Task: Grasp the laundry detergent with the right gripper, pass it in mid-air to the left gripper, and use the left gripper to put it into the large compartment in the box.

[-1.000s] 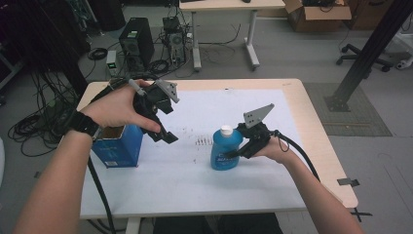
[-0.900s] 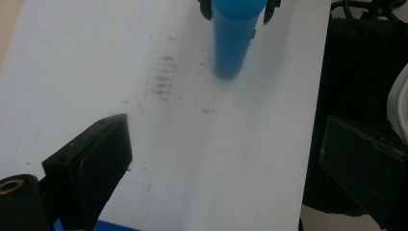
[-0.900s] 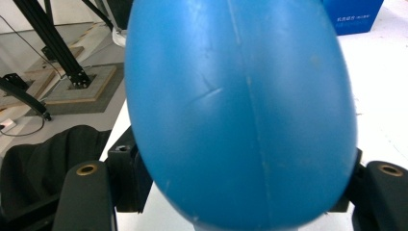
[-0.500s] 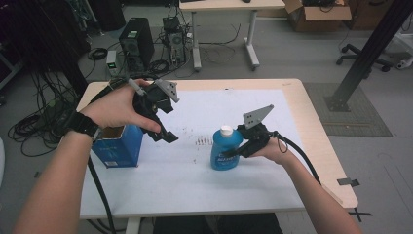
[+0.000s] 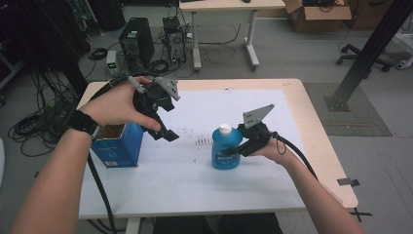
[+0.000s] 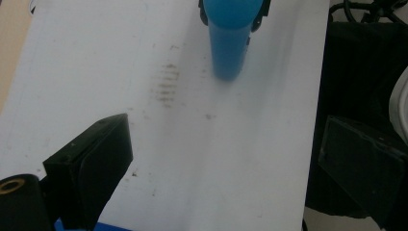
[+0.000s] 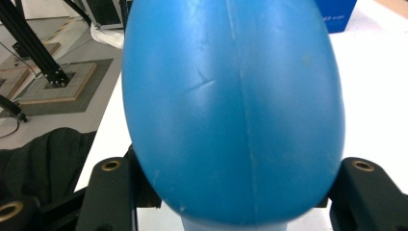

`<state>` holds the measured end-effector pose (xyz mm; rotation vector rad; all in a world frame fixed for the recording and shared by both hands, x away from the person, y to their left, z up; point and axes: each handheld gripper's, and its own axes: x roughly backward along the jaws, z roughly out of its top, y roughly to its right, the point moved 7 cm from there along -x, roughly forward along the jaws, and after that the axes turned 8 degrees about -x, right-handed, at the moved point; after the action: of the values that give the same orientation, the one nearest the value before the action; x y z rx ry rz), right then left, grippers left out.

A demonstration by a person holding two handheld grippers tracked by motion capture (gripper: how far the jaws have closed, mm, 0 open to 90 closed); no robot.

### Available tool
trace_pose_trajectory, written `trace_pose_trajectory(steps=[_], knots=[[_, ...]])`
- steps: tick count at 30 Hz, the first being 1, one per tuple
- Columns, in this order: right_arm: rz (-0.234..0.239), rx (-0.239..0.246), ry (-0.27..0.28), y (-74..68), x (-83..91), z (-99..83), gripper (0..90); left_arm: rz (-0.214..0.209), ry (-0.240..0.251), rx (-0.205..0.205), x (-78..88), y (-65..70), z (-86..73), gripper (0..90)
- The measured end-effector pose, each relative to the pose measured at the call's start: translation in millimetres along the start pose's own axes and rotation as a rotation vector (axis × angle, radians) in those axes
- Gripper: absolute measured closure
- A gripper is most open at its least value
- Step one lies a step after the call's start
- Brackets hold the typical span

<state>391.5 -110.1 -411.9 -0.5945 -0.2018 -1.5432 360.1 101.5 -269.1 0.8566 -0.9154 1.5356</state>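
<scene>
White tabletop (image 5: 272, 185): blue bottle (image 5: 225, 151) upright, clamped between right gripper (image 5: 233, 150) fingers.

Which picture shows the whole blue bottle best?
The high view: the blue bottle stands whole on the table, white cap up, with the right gripper closed on its side. The right gripper view shows its blue wall close up; the left gripper view shows its lower part, far off.

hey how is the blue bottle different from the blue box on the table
The blue bottle is rounded with a white cap; the blue box is squarish and open at the top. The bottle stands mid-table on the white sheet; the box sits at the table's left edge. The right gripper has just closed on the bottle; the left gripper hangs open beside the box, not touching it. Both are blue and upright.
</scene>
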Motion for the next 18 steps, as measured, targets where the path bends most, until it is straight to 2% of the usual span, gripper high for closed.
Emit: trace_pose_trajectory(steps=[8, 10, 18], knots=[[-0.015, 0.021, 0.014, -10.6, 17.2, 25.4, 41.5, 0.0, 0.003, -0.014, 1.0, -1.0, 5.7, 5.1], [-0.016, 0.036, 0.008, -14.7, 20.9, 33.0, 41.5, 0.001, 0.005, -0.016, 2.0, -1.1, 7.1, 5.1], [-0.009, 0.046, -0.014, -28.8, 30.1, 65.4, 41.6, 0.009, 0.006, -0.029, 8.5, 0.0, 14.1, 4.9]])
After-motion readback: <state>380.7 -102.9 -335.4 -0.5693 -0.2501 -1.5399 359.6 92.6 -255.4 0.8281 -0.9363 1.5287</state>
